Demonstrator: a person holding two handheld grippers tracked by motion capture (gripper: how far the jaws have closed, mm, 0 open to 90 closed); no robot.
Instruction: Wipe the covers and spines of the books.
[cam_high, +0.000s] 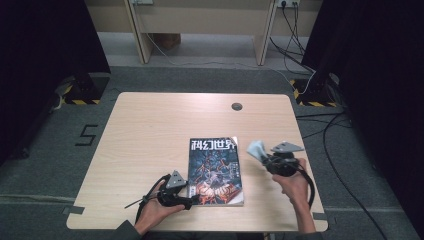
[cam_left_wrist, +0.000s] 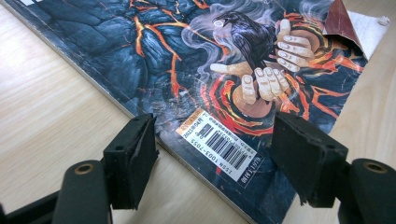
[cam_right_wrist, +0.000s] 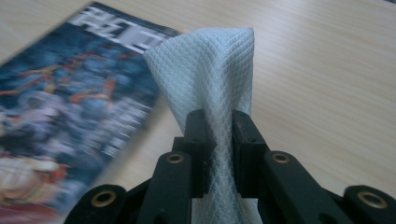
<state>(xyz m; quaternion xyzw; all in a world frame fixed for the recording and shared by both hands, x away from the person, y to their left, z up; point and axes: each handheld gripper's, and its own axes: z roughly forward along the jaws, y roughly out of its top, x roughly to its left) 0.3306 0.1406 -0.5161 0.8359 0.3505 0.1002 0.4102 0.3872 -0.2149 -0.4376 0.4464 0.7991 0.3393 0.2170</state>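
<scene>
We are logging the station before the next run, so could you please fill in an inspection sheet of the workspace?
Surface: light wooden table, with a round grommet near the far edge.
Job's things: magazine flat, cover up, one corner curled; white cloth.
Clutter: nothing seen.
Grippers: left gripper open, jaws straddling the magazine's barcode corner; right gripper shut on the cloth, beside the magazine.
Cables: a black cable trails from the left gripper; more lie on the floor at right.
Surroundings: grey carpet, dark curtains, a desk beyond.
</scene>
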